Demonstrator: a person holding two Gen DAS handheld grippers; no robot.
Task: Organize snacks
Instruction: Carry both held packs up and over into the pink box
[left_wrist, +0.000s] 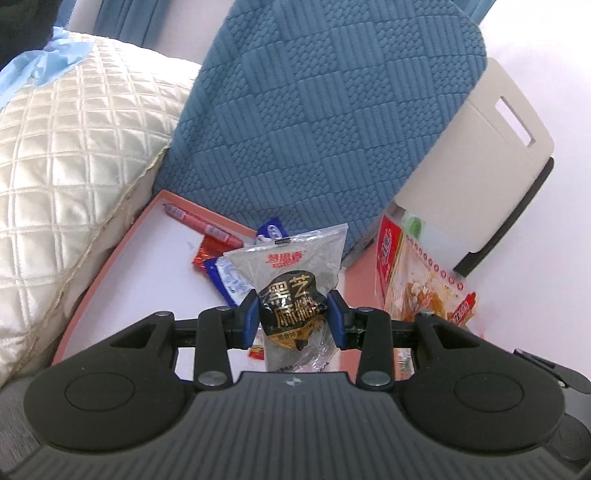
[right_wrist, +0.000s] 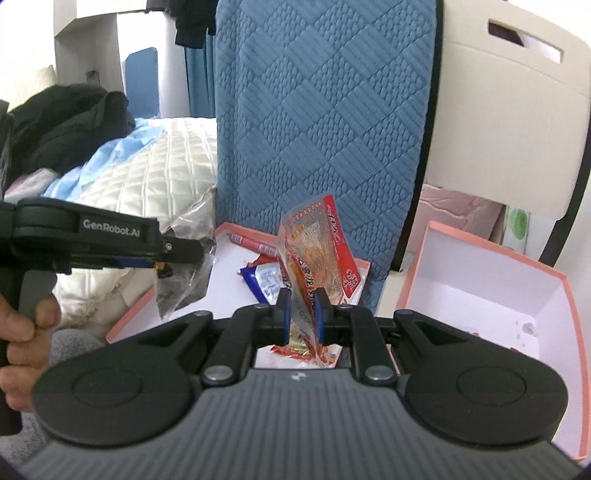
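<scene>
your left gripper (left_wrist: 291, 319) tilts down toward the pink tray (left_wrist: 110, 269), and its blue pads (left_wrist: 252, 314) press both sides of a grey sesame packet (left_wrist: 291, 280). the packet stands upright between the fingers, its sealed top edge ahead of and above the tips, its lower end hanging under them. from the right wrist camera you can see your left hand (right_wrist: 22, 325) wrapped around that gripper's handle at the left edge, with the packet hanging off the tips above the tray's near left corner.

your right gripper (right_wrist: 301, 314) points only a little below level, its jaws nearly together and clamped on a red and orange snack bag (right_wrist: 317, 251). the bag rises from between the pads and leans ahead, its top edge well above the tips; a crumpled end sticks out below them. in the left view the same bag sits just to the right of your left gripper.

beyond and below both grippers, in the tray, lie a pink sausage stick (left_wrist: 201, 223), a blue and white wrapper (left_wrist: 225, 277) and an orange-red wrapper (left_wrist: 203, 258), all left of and behind the sesame packet. to the right of your right gripper a second pink box (right_wrist: 554, 288) stands apart from the tray, open side up. a blue cushion (right_wrist: 321, 110) stands straight ahead of both grippers, just behind the tray.
</scene>
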